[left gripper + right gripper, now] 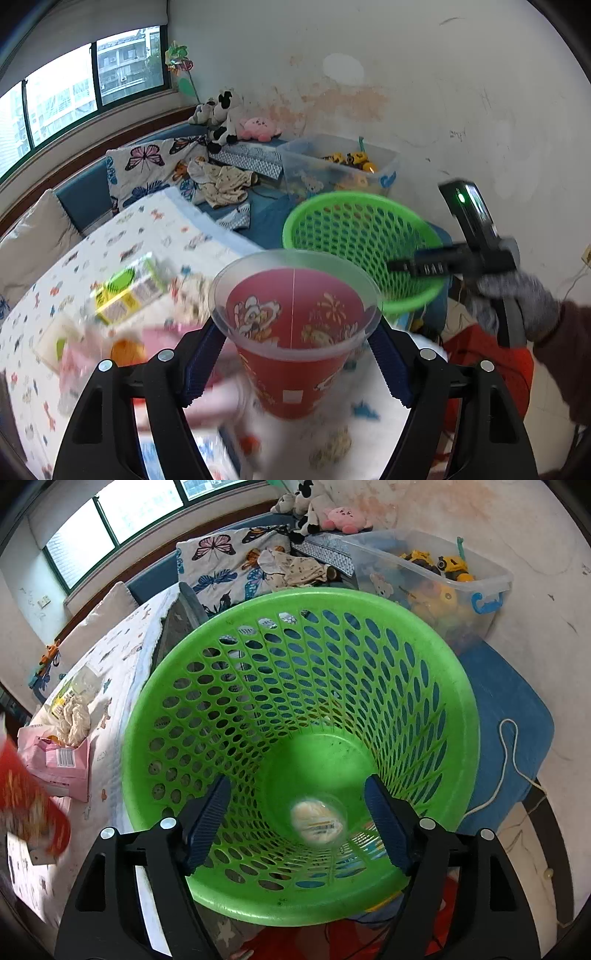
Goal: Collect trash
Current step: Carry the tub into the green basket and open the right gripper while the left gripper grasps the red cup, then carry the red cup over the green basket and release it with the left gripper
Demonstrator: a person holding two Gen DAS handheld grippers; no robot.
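Black gripper arms fill the bottom of both views, and we start with them because they sit closest to us. Our left gripper [295, 363] is clamped on a red paper cup [295, 350] with cartoon pictures and a clear plastic lid part on top. We hold it by its sides, up off the bed, so we think it is on its way to the bin. Our right gripper [297, 821] has its fingers spread wide with nothing between them. It hangs over the mouth of the green basket [458, 686], looking straight down inside.

That green basket with holes is the biggest thing in the right wrist view, filling the middle of the frame. It is our trash bin, we think. One small round wrapped thing [319, 821] shows low in it, blurry, so we cannot say what it is. In the left wrist view the basket sits at middle right, just behind the cup.

More trash waits on the bed [155, 225], which has a white sheet with little pictures. At the left of the right wrist view we see a pink packet [61, 764] and a crumpled white tissue [75, 716] above it. At the left of the left wrist view there is a blurry yellow and green box [127, 291].

Beyond the bed, a clear toy bin [424, 559] sits at the upper right, a butterfly blanket [225, 565] at top middle, and plush toys [325, 513] by the stained wall. Windows [74, 92] are at the upper left.
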